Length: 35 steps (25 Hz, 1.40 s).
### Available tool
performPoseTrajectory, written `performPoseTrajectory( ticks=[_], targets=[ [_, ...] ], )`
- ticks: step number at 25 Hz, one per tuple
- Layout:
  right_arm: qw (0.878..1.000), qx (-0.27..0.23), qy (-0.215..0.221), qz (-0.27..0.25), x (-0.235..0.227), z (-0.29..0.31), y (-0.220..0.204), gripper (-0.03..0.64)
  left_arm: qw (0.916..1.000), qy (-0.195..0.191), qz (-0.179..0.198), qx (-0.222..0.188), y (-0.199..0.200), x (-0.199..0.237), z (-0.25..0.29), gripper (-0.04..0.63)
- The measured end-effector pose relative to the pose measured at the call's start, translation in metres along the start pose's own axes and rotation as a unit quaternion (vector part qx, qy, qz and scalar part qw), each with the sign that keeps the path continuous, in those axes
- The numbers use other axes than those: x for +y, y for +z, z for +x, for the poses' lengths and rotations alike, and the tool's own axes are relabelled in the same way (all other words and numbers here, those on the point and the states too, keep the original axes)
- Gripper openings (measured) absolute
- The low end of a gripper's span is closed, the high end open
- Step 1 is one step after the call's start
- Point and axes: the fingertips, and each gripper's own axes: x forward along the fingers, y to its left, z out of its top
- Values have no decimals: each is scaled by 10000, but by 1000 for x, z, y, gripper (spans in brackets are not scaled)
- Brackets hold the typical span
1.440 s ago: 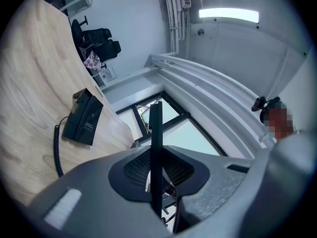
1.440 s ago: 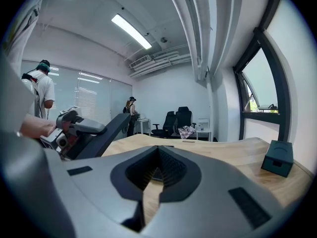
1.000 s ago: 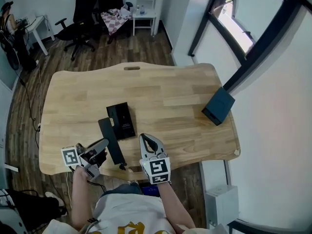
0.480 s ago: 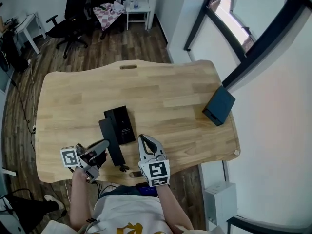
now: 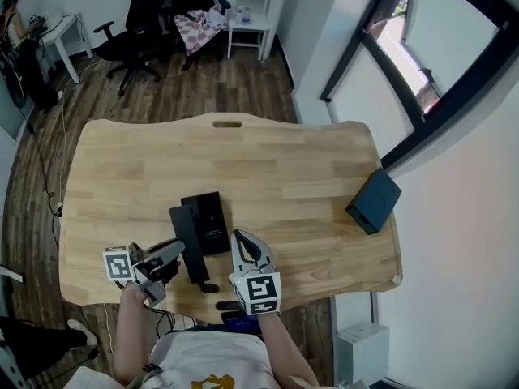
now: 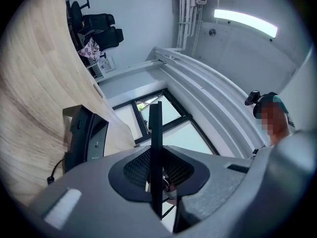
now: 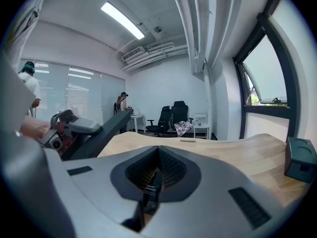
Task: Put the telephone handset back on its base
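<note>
**Handset gripped, base just beside it**

Head view: the left gripper (image 5: 172, 251) is clamped on the long black handset (image 5: 188, 245) near the front edge of the desk (image 5: 284, 160). The base (image 5: 212, 217) sits just to the handset's right. The right gripper (image 5: 246, 245) hovers nearby, and a dark box (image 5: 373, 201) sits well apart.

Left gripper view: only here is the pinch itself clear, with the handset edge-on between the pads and the base beyond it.

Right gripper view: this gripper's jaws are closed on nothing. The handset shows from the side as a slanting bar.

I judge the carrying step is in hand. Next, the handset needs lining up lengthwise over the base, then lowering.
</note>
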Motion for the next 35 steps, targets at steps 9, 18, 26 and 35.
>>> performPoseTrajectory(
  ticks=[9,18,26,35],
  targets=[
    [9999,149,22,35,6,11,-8,6,9999,23,-6,-137,10,11,-11,69],
    [9997,236,24,60,6,13,-16,6,9998,76,-131,-142,6,25,-14,69],
    [9993,368,28,116,2,17,-28,6,9995,147,-230,-158,4,38,-11,69],
    [9986,509,53,166,-7,27,-32,6,9987,389,-322,-102,1,63,-10,69]
  ],
)
